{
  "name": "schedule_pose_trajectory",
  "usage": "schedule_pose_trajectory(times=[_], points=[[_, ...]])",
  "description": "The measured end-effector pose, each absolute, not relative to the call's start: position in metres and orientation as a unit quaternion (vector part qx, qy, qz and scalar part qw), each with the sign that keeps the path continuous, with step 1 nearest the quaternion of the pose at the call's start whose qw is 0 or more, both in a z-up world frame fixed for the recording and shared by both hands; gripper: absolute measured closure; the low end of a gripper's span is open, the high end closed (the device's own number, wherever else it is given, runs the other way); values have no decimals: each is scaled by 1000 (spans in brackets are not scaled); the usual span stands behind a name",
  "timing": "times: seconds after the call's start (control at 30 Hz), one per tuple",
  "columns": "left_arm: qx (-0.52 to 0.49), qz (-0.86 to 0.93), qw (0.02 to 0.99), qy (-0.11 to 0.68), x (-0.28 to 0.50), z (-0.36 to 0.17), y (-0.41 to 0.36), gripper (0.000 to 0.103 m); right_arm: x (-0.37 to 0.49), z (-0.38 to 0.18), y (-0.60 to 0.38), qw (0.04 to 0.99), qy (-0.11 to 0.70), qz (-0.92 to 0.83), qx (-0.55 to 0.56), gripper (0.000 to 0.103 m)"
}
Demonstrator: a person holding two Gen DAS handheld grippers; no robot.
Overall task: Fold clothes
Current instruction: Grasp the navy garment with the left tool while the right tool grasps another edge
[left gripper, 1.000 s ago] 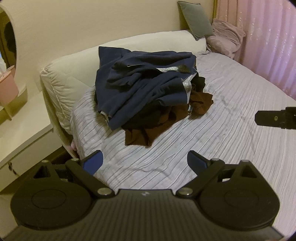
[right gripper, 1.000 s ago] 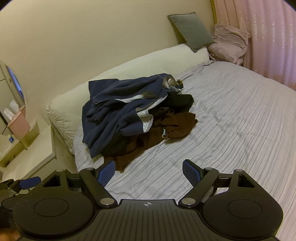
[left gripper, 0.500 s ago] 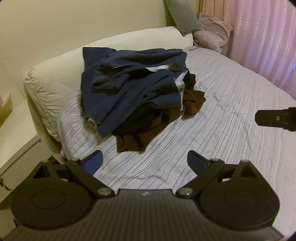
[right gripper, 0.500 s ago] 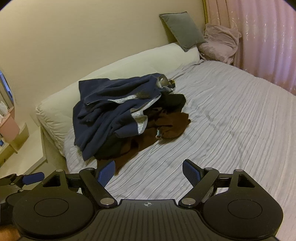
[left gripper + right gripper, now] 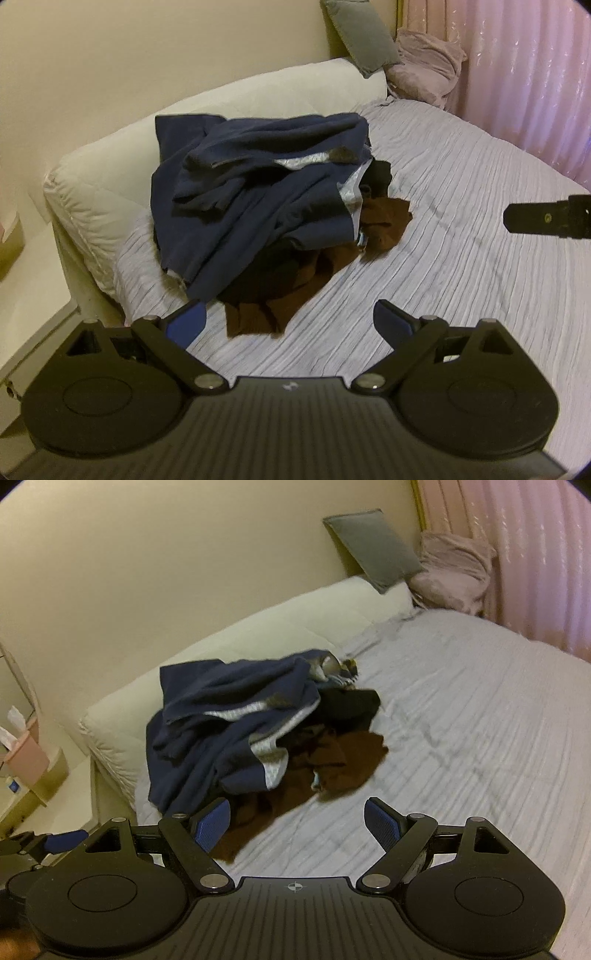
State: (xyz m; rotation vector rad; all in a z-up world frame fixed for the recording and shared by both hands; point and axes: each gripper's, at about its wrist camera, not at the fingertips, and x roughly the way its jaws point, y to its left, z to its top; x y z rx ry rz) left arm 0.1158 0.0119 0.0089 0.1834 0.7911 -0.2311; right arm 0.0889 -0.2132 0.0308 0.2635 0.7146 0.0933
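Left gripper (image 5: 288,325): fingers wide apart, holding nothing, above the bed (image 5: 461,258).
Right gripper (image 5: 297,821): also spread wide, empty.
Clothes pile (image 5: 266,199): navy garment (image 5: 221,723) over brown one (image 5: 347,760) (unfolded), near the white bolster (image 5: 110,184).

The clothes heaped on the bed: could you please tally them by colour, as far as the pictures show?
Navy blue garment with pale grey lining: 1
Brown garment: 1
Black garment: 1
Total: 3 colours told apart in one crumpled heap; more pieces may be hidden underneath. Both grippers hang open, holding nothing.
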Motion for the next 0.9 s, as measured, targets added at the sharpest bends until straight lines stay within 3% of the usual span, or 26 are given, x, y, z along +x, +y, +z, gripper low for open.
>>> schedule_pose_trajectory(times=[0.37, 0.7, 0.9], points=[[178, -160, 910, 340, 200, 5, 28, 8, 130, 22, -228, 930, 352, 63, 84, 20], [404, -309, 832, 222, 336, -40, 35, 10, 258, -6, -179, 926, 365, 74, -61, 20], [409, -357, 808, 230, 401, -69, 44, 31, 347, -39, -136, 900, 363, 107, -215, 20]])
